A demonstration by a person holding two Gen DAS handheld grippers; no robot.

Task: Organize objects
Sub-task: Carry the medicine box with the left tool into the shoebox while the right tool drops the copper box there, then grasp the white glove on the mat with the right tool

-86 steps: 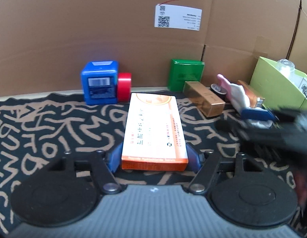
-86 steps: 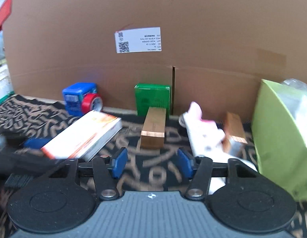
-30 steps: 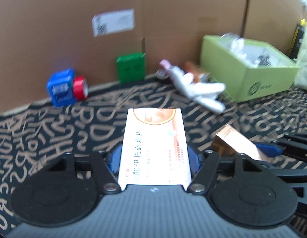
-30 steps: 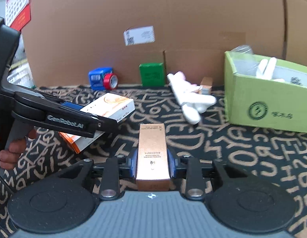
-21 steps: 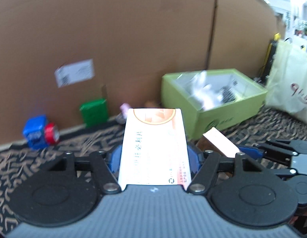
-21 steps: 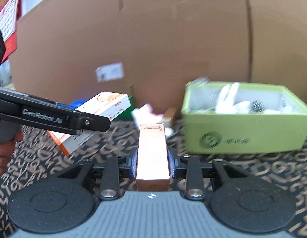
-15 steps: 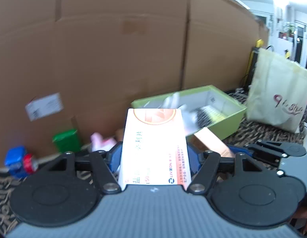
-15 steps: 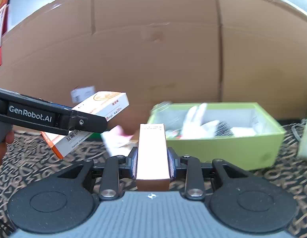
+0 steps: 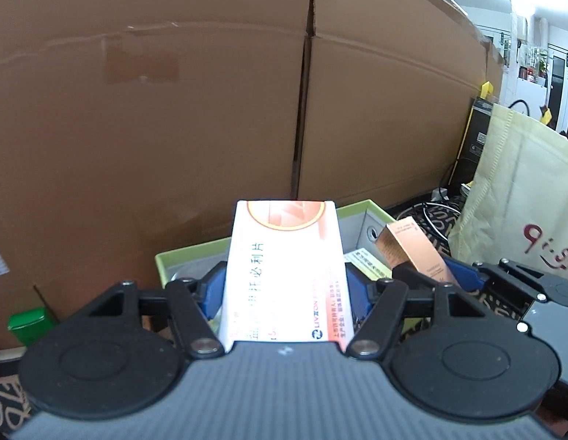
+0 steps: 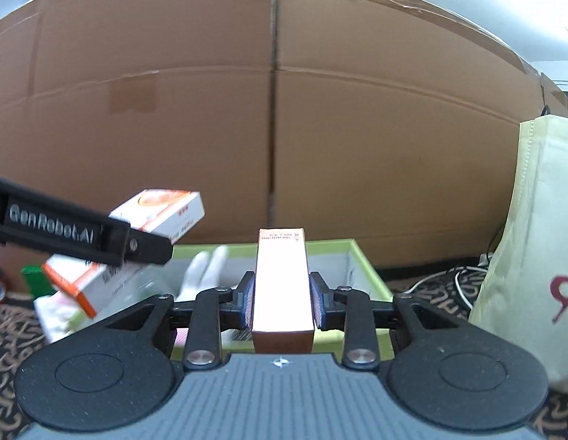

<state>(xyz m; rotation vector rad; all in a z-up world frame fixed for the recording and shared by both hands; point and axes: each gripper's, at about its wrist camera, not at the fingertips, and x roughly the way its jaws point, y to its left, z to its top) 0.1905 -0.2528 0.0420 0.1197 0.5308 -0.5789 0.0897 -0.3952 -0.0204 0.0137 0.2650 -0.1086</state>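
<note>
My left gripper (image 9: 286, 289) is shut on a white and orange medicine box (image 9: 286, 267), held in the air above the near rim of the green open box (image 9: 196, 253). The same medicine box (image 10: 159, 216) and the left gripper's black finger (image 10: 82, 234) show at the left of the right wrist view. My right gripper (image 10: 282, 302) is shut on a slim copper-coloured carton (image 10: 282, 282), which points at the green box (image 10: 357, 260). That carton (image 9: 412, 253) also juts in at the right of the left wrist view. White items (image 10: 199, 275) lie inside the green box.
A tall cardboard wall (image 9: 210, 110) stands close behind the green box. A cream fabric bag (image 9: 518, 198) and cables (image 9: 430, 212) sit to the right. A small green box (image 9: 27, 324) stands at the far left on the patterned cloth (image 10: 13, 333).
Both grippers have risen off the patterned cloth and swung right with their boxes. The green box has come from the far right to directly ahead and below.
</note>
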